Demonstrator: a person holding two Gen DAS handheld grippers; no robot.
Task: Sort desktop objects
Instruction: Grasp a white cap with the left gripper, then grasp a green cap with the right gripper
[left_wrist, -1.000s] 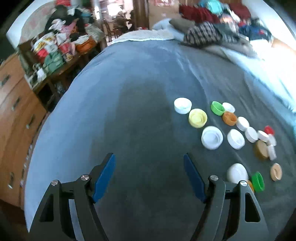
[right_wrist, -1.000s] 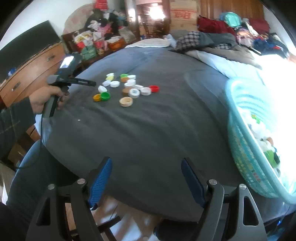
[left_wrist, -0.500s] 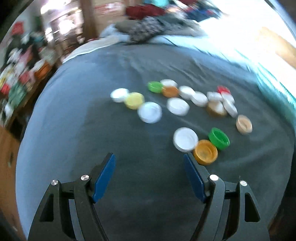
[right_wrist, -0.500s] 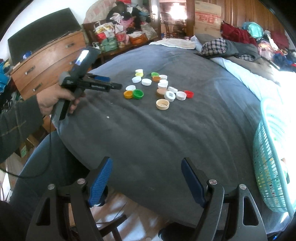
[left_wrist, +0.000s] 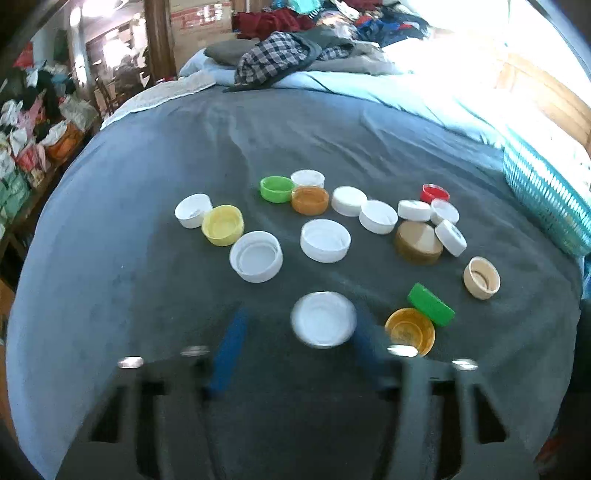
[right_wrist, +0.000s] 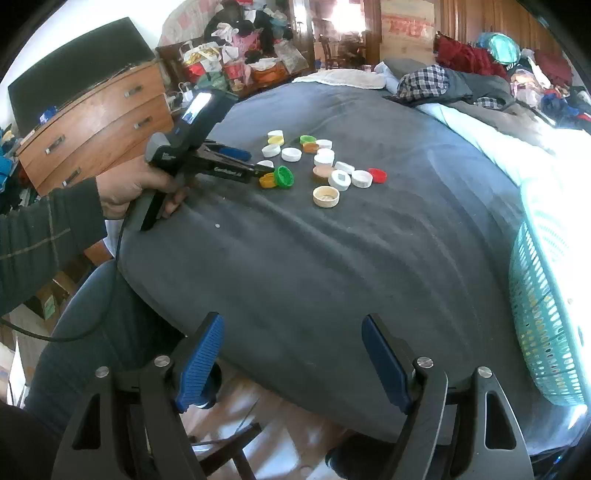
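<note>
right wrist: "genrobot.ai" on left tongs (right_wrist: 264, 170)

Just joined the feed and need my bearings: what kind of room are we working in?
Most likely a cluttered bedroom. The caps lie on a bed's grey blanket, clothes are heaped at its far end, and a wooden dresser stands alongside.

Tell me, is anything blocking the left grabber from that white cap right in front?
Nothing visible. The white cap sits between the fingers of the left gripper, whose jaws have just been closing. The orange cap and green cap lie to its right, outside the fingers.
</note>
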